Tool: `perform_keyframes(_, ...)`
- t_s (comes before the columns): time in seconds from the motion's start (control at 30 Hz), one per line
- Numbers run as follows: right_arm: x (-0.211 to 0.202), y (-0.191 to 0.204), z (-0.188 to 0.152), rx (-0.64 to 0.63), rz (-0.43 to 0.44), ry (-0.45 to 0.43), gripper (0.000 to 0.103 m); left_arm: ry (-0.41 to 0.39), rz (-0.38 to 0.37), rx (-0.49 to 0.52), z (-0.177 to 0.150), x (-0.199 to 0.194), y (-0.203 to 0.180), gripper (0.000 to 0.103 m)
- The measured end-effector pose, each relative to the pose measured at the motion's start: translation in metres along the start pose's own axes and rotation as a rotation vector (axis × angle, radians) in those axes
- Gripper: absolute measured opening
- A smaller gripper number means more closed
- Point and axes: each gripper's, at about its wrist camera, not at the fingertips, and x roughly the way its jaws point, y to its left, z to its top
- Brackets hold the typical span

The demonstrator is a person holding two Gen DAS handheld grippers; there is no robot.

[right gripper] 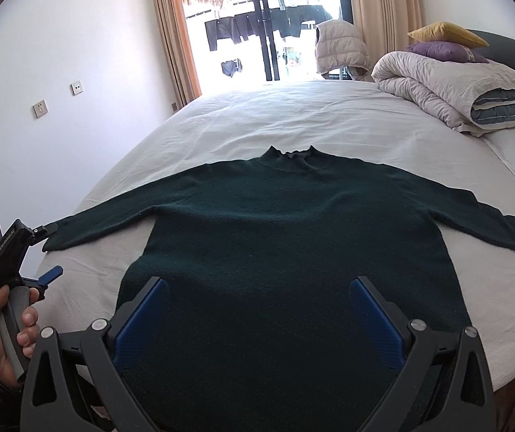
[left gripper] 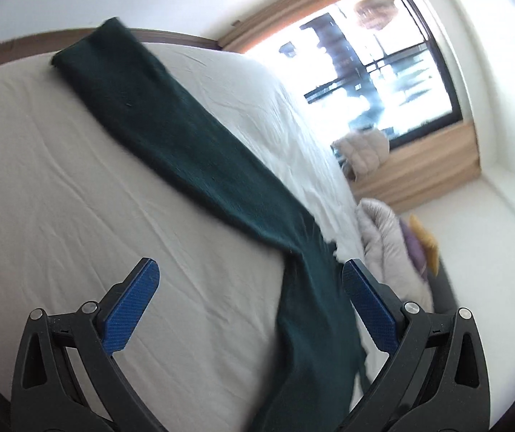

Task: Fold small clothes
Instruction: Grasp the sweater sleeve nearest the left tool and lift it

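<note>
I see the dark green sweater [right gripper: 293,237] spread flat on the white bed [right gripper: 329,122], sleeves out to both sides. My right claw [right gripper: 259,309] hovers wide over its hem, holding nothing. My left claw [left gripper: 250,298] gapes empty beside one sleeve.

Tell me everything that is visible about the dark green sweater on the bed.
The dark green sweater lies flat on the white bed sheet, spread out and not yet folded. It looks like a soft, fuzzy knit with a short raised collar at its far end and two long sleeves stretched out to either side. The hem points toward the right gripper, which hovers open over the lower body. The left gripper is open by the left sleeve; whether it touches the cuff cannot be told.
</note>
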Motion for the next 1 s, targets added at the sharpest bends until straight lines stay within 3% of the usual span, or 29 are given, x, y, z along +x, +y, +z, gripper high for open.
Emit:
perform_keyframes(0.1, 0.01, 0.007, 0.003, 0.01, 0.036, 0.017, 0.093, -0.011, -0.051, -0.144, 0.021, 0.009, 0.032, 0.103)
perform_keyframes(0.33, 0.03, 0.026, 0.006, 0.01, 0.089, 0.05, 0.079, -0.108, -0.153, -0.26, 0.047, 0.03, 0.046, 0.1)
perform_keyframes(0.53, 0.034, 0.03, 0.006, 0.016, 0.109, 0.053, 0.079, -0.142, -0.154, -0.336, 0.055, 0.048, 0.057, 0.074)
perform_keyframes(0.6, 0.036, 0.028, 0.005, 0.024, 0.114, 0.057, 0.079, -0.138, -0.152, -0.358, 0.058, 0.055, 0.06, 0.056)
perform_keyframes(0.67, 0.036, 0.027, 0.005, 0.026, 0.114, 0.057, 0.079, -0.122, -0.144, -0.397, 0.056, 0.065, 0.071, 0.026)
perform_keyframes(0.7, 0.035, 0.025, 0.004, 0.028, 0.113, 0.055, 0.078, -0.121, -0.14, -0.415, 0.057, 0.067, 0.077, 0.024)
perform_keyframes(0.77, 0.034, 0.02, 0.005, 0.036, 0.11, 0.048, 0.076, -0.126, -0.12, -0.404, 0.059, 0.066, 0.085, 0.01)
perform_keyframes(0.9, 0.034, 0.005, 0.005, 0.068, 0.099, 0.038, 0.075, -0.163, -0.055, -0.294, 0.065, 0.059, 0.067, 0.008)
perform_keyframes(1.0, 0.036, -0.011, 0.002, 0.097, 0.091, 0.032, 0.074, -0.192, -0.02, -0.144, 0.076, 0.058, 0.025, 0.007)
